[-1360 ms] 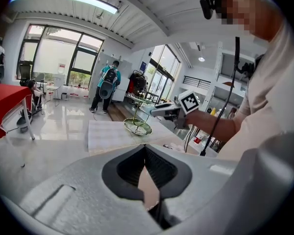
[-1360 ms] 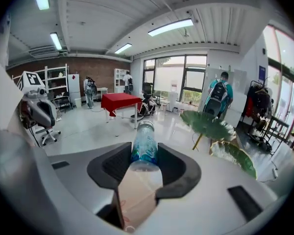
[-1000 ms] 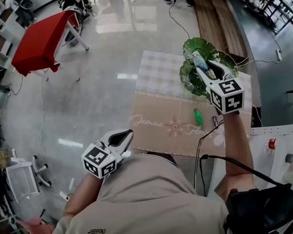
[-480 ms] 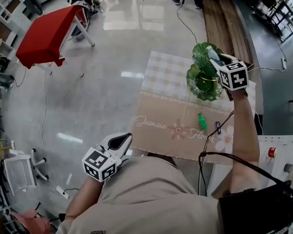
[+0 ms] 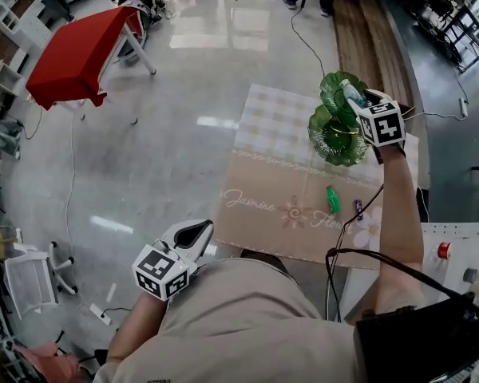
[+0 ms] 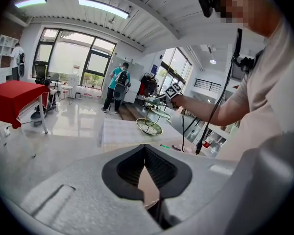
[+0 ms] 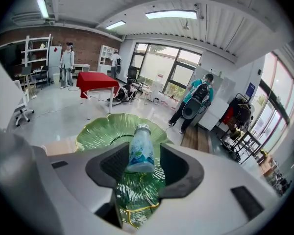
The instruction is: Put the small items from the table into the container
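Observation:
A green two-tier leaf-shaped plate stand (image 5: 334,140) stands at the far right of the table (image 5: 271,174). My right gripper (image 5: 354,96) hangs over its upper plate (image 7: 100,133). A small white bottle with a blue-green label (image 7: 140,152) lies between the jaws, which are opening; a gap shows beside the right pad. A small green item (image 5: 332,199) and a small purple item (image 5: 358,209) lie on the tablecloth nearer me. My left gripper (image 5: 204,228) is low at my left side, off the table, shut and empty (image 6: 145,150).
A black cable (image 5: 335,246) runs from the table's near edge to my right side. A red-covered table (image 5: 72,54) stands far left on the glossy floor. A person with a backpack (image 7: 198,99) stands beyond the stand. White equipment (image 5: 455,246) sits right of the table.
My right gripper has carried the bottle farther out, from the stand's near side to over its upper plate, then almost stopped. The left gripper has barely shifted.

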`<action>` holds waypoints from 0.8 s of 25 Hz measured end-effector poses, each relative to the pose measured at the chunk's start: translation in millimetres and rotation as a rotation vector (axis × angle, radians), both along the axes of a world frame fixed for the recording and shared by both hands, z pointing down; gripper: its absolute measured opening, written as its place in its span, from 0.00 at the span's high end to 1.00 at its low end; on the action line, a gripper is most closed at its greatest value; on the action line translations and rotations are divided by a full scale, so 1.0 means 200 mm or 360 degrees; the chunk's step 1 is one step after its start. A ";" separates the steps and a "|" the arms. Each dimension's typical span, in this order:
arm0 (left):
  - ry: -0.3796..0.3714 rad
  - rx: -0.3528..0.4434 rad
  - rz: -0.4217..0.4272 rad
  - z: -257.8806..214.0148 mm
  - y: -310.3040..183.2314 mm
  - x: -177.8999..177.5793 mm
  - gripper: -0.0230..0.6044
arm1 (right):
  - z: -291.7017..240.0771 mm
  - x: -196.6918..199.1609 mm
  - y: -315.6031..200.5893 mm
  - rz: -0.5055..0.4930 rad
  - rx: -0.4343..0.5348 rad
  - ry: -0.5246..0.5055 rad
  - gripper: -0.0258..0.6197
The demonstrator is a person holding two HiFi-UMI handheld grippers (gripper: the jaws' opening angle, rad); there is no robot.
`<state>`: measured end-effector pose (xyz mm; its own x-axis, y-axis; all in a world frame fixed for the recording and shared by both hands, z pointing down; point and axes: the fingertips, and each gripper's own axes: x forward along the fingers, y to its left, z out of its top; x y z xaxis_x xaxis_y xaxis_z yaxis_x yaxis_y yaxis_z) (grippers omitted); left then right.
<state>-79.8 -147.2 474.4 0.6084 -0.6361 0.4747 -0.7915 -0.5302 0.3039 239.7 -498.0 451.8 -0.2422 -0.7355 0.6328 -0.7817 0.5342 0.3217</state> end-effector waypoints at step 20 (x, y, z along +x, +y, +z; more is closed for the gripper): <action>0.0055 0.0065 0.0255 -0.05 0.34 -0.20 0.95 | -0.23 -0.23 0.95 0.0153 0.0200 -0.0222 0.85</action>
